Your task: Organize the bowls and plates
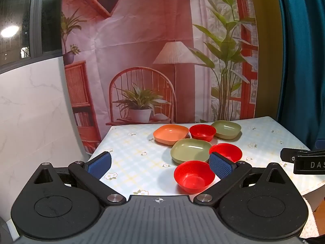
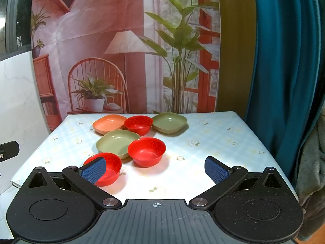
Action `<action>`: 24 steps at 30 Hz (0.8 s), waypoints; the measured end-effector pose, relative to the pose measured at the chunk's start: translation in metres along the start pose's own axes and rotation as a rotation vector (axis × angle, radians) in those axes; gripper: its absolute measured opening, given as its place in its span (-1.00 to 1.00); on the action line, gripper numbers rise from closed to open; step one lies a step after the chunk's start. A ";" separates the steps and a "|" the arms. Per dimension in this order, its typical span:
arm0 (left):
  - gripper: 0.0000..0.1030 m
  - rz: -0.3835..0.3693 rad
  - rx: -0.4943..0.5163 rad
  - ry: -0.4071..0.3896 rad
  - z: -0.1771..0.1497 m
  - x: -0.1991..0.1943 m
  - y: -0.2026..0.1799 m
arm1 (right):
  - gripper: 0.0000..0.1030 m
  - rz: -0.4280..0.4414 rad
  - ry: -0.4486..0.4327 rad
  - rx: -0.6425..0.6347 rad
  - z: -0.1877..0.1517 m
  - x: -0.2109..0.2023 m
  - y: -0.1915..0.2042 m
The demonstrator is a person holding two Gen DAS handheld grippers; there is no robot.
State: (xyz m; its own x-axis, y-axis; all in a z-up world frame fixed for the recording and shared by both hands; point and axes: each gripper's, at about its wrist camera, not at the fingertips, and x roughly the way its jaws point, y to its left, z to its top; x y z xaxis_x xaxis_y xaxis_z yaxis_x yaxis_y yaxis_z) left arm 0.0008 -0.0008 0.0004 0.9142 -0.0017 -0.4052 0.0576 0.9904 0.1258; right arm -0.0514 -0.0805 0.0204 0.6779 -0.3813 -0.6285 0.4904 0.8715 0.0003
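Observation:
On the flowered tablecloth stand three red bowls and three square plates. The nearest red bowl (image 1: 194,176) (image 2: 110,169) sits at the front, a second red bowl (image 1: 226,151) (image 2: 147,151) beside it, a third (image 1: 202,132) (image 2: 138,124) at the back. An orange plate (image 1: 171,133) (image 2: 109,123) and two green plates (image 1: 191,149) (image 2: 117,143), (image 1: 226,129) (image 2: 169,122) lie among them. My left gripper (image 1: 160,163) hovers open before the nearest bowl, empty. My right gripper (image 2: 155,168) is open and empty too, its left pad in front of that bowl.
The table (image 2: 213,134) ends against a printed backdrop (image 1: 142,61). A teal curtain (image 2: 284,71) hangs at the right, a white marbled wall (image 1: 30,111) at the left. The other gripper's black body (image 1: 304,161) (image 2: 8,151) shows at each view's edge.

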 end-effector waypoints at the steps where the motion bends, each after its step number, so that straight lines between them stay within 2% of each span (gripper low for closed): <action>1: 1.00 0.002 0.000 -0.002 0.001 -0.002 0.004 | 0.99 0.000 0.000 -0.001 0.000 0.000 0.000; 24: 1.00 0.002 -0.002 -0.011 -0.002 -0.001 0.001 | 0.99 -0.003 -0.013 -0.008 -0.001 -0.004 0.000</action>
State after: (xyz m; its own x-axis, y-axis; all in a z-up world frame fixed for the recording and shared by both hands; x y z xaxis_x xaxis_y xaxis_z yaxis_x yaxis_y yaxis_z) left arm -0.0014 0.0009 -0.0009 0.9188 -0.0008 -0.3947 0.0545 0.9907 0.1248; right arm -0.0544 -0.0791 0.0224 0.6840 -0.3876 -0.6180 0.4880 0.8728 -0.0074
